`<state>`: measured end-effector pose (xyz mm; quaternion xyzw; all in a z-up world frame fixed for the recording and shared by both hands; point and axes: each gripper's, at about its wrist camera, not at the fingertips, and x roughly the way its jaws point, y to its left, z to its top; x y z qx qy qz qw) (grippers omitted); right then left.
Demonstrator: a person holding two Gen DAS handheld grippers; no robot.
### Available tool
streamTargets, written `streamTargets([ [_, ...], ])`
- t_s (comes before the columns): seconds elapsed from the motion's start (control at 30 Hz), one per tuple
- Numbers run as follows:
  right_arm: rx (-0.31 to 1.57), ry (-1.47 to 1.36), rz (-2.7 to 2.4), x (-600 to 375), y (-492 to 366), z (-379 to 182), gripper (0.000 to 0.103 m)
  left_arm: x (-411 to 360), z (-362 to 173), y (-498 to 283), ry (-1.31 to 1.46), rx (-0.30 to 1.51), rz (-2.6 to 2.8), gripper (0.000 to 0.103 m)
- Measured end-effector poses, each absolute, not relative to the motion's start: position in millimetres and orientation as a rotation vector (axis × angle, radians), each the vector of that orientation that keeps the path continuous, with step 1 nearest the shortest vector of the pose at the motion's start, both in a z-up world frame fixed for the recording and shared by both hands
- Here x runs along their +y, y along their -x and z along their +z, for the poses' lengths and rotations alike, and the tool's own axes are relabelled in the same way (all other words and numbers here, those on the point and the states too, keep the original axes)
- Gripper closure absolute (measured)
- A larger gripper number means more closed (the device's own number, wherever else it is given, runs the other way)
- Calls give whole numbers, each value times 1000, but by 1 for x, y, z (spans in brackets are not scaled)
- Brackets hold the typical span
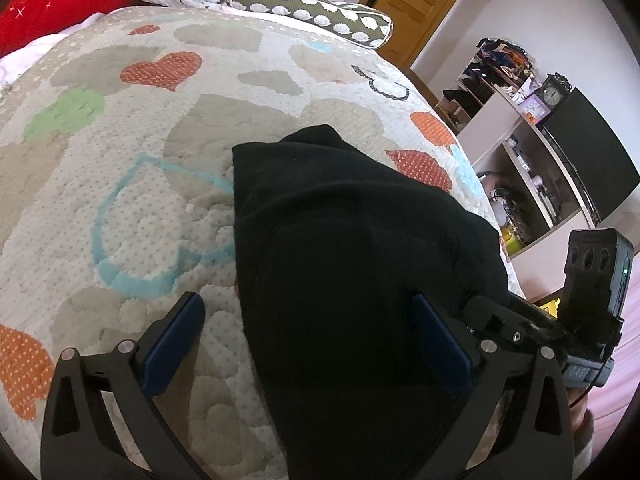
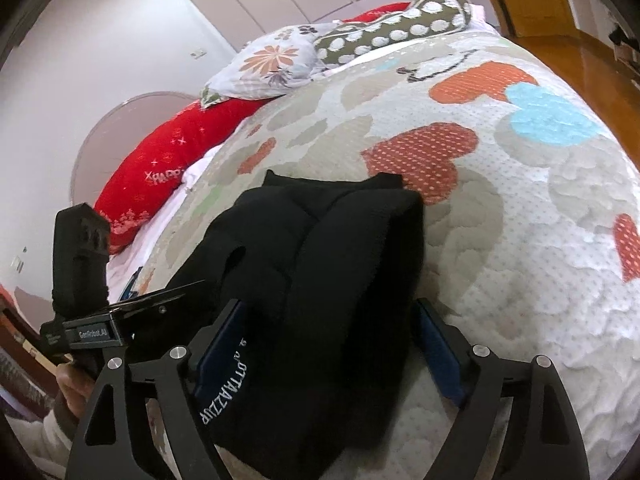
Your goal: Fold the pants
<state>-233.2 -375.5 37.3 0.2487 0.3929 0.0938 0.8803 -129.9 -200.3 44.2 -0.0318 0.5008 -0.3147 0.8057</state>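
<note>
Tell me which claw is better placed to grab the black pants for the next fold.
Probably right. The right claw is open with the black pants bunched between its fingers; the left claw straddles only their edge on the quilt.

We read white letters, upside down, on the black pants [image 2: 320, 300]: roughly "AZZURR", then "OTTA" further along; the rest is unclear. Left of the pants, the other gripper's body [image 2: 90, 334] carries a label that seems to say "GenRobot.AI". Beyond the pants, up and left, the red pillow [image 2: 160, 176] bears "HAPPY" in pale letters. In the left wrist view we find nothing legible; the clock [image 1: 552, 95] face is too small.
</note>
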Motion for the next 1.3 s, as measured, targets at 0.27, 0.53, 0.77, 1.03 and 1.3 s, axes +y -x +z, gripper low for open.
streamTargets([
  [0.27, 775, -498, 215, -366, 236, 50, 65, -206, 63, 138, 26, 1025, -744, 46],
  [0.53, 673, -428, 287, -341, 215, 103, 69, -178, 118, 108, 42, 903, -715, 59],
  [0.77, 649, -387, 283, -319, 147, 114, 64, -161, 111, 49, 14, 904, -587, 42],
  [1.03, 761, -303, 31, -336, 136, 93, 58, -138, 82, 40, -23, 944, -446, 38],
  [1.3, 725, -214, 187, -304, 106, 122, 68, -163, 85, 72, -106, 896, -435, 31],
])
